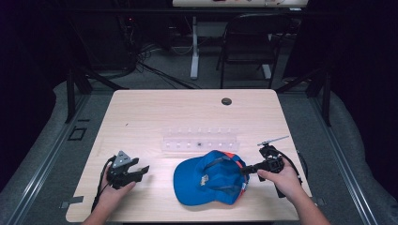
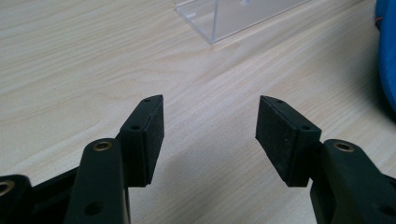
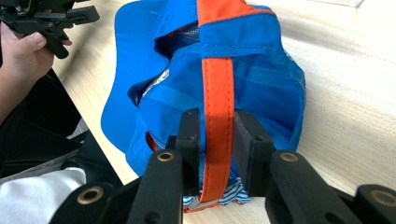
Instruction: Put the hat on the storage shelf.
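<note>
- The counter [image 1: 155, 112] is a pale wood-grain slab with rounded corners and a small dark round hole [image 1: 226, 101] near its far edge.
- A blue cap [image 1: 209, 178] lies on the counter's near half, a little right of centre. It is soft fabric, turned so its inside shows, with its curved brim toward the left gripper. An orange strap [image 3: 217, 88] runs across the back opening, and mesh-like lining shows inside.
- A clear plastic tray [image 1: 199, 139] sits just beyond the cap, long and flat, with a row of small compartments; one holds a tiny dark speck, too small to identify.
- The right gripper [image 1: 249, 169] touches the cap's right side, held by the right hand [image 1: 281, 180]. Its flat black fingers [image 3: 189, 140] are pinching the orange strap between them.
- The left gripper [image 1: 141, 171] rests well left of the cap, held by the left hand [image 1: 112, 194]. Its fingers [image 2: 149, 135], blocky and faced with matte black pads, are spread wide over bare wood, holding nothing.
</note>
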The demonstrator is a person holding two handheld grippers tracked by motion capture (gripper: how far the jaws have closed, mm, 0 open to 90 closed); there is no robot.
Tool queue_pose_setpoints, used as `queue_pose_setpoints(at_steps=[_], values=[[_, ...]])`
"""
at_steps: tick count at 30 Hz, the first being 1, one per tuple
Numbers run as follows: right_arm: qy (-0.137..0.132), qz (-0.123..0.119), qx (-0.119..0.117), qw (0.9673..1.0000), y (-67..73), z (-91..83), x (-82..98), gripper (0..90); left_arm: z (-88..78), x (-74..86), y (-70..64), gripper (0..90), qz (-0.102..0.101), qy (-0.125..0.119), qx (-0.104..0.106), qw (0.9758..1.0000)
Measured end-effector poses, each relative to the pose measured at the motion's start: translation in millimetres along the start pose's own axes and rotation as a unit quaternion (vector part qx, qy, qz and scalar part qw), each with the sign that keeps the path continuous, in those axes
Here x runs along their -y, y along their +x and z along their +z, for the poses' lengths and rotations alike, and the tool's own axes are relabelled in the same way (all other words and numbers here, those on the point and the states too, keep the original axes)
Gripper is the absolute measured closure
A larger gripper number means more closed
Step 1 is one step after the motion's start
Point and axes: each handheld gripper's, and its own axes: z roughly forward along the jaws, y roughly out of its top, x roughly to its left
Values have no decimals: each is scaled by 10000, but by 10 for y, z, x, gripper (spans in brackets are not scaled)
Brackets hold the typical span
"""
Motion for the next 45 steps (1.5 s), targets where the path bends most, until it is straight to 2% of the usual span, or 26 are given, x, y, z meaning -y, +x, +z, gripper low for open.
queue_pose_setpoints(at_steps=[1, 9, 16, 19, 29, 33, 40, 45], values=[[50, 10, 18, 10000, 1, 0, -1, 767, 0, 0, -1, 422, 0, 0, 0, 10000], [146, 78, -42, 9999, 27, -19, -12, 772, -2, -1, -4, 422, 1, 8, 4, 10000], [186, 178, -199, 9995, 56, -53, -39, 772, 2, -1, -7, 422, 7, 13, 8, 10000], [162, 362, -284, 9988, 55, -81, -59, 772, 1, 0, -7, 422, -3, 6, 7, 10000], [178, 627, -443, 9969, 73, -142, -106, 773, 0, -1, -12, 422, -1, 10, 15, 10000], [186, 634, -449, 9968, 78, -153, -119, 773, 1, 0, -11, 422, -2, 15, 16, 10000], [139, 800, -540, 9952, 122, -191, -149, 773, -3, -4, -13, 422, 18, 23, 28, 10000], [131, 892, -605, 9941, 145, -224, -175, 773, -6, -8, -27, 422, -74, -32, 91, 9999]])
